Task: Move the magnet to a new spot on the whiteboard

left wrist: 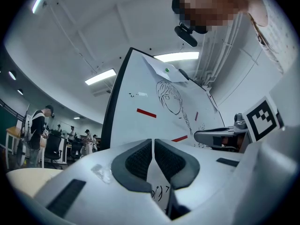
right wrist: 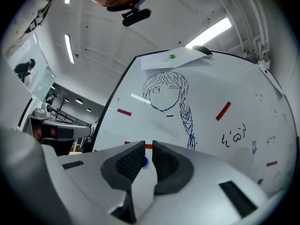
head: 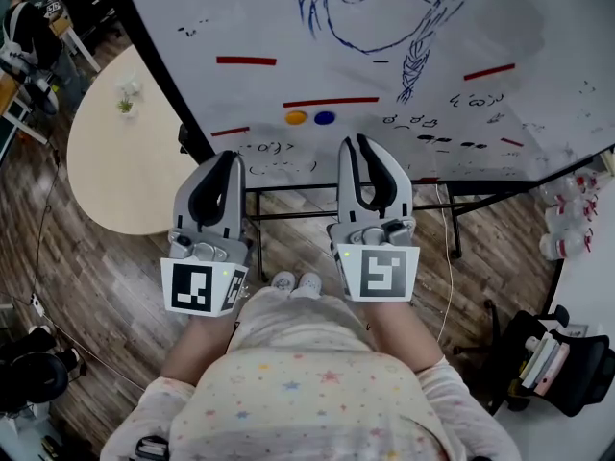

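Note:
The whiteboard (head: 288, 27) tilts ahead of me, bearing a blue drawing of a girl and several red strips. Two round magnets sit side by side low on it, an orange magnet (head: 296, 117) and a blue magnet (head: 325, 117). My right gripper (head: 359, 144) points at the board just below the blue one, apart from it. In the right gripper view the right gripper (right wrist: 148, 146) has a narrow gap, and the blue magnet (right wrist: 143, 161) shows through it, farther off. My left gripper (head: 228, 157) hangs below the board's lower edge. The left gripper (left wrist: 153, 142) is shut and empty.
A round beige table (head: 115, 176) with a small plant (head: 125, 99) stands left of the board. The board's black stand legs (head: 452, 214) run across the wooden floor. Bottles (head: 569, 209) and a black bag (head: 562, 358) sit at the right. People stand far off (left wrist: 37, 130).

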`<state>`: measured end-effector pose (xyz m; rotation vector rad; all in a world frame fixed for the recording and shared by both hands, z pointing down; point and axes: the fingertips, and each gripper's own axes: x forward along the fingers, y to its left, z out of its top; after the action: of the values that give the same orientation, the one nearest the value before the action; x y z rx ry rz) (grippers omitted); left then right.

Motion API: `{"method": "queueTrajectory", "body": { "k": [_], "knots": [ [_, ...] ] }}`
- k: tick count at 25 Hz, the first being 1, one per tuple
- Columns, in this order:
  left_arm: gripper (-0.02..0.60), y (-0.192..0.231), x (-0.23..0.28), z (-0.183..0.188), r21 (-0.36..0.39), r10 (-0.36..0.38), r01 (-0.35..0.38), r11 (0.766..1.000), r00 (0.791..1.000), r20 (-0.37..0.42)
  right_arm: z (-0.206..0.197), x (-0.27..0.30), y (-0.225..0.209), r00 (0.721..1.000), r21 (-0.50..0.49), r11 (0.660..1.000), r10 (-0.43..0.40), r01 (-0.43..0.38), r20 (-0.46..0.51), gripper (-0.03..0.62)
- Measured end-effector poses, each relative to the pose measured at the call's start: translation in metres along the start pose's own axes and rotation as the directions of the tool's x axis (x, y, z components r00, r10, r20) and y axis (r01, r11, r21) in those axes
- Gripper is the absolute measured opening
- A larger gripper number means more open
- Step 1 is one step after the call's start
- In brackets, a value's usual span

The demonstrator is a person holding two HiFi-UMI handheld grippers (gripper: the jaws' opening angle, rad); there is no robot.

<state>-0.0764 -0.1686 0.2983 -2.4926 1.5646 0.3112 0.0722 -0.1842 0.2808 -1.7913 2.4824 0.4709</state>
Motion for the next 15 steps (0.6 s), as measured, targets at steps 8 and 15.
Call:
{"method": "queueTrajectory", "body": {
  "k": [8,15],
  "knots": [
    [0.026,-0.009,-0.002,0.006,0.007,-0.010,0.010,1.000,1.000,-0.001,-0.002,-0.017,-0.006,0.999,0.016,1.000,0.007,-0.006,-0.041,0.006],
    [0.026,-0.010,-0.007,0.003,-0.009,-0.017,0.017,1.000,1.000,-0.007,-0.002,-0.024,-0.010,0.999,0.040,0.999,0.031,-0.030,-0.033,0.000]
  ]
}}
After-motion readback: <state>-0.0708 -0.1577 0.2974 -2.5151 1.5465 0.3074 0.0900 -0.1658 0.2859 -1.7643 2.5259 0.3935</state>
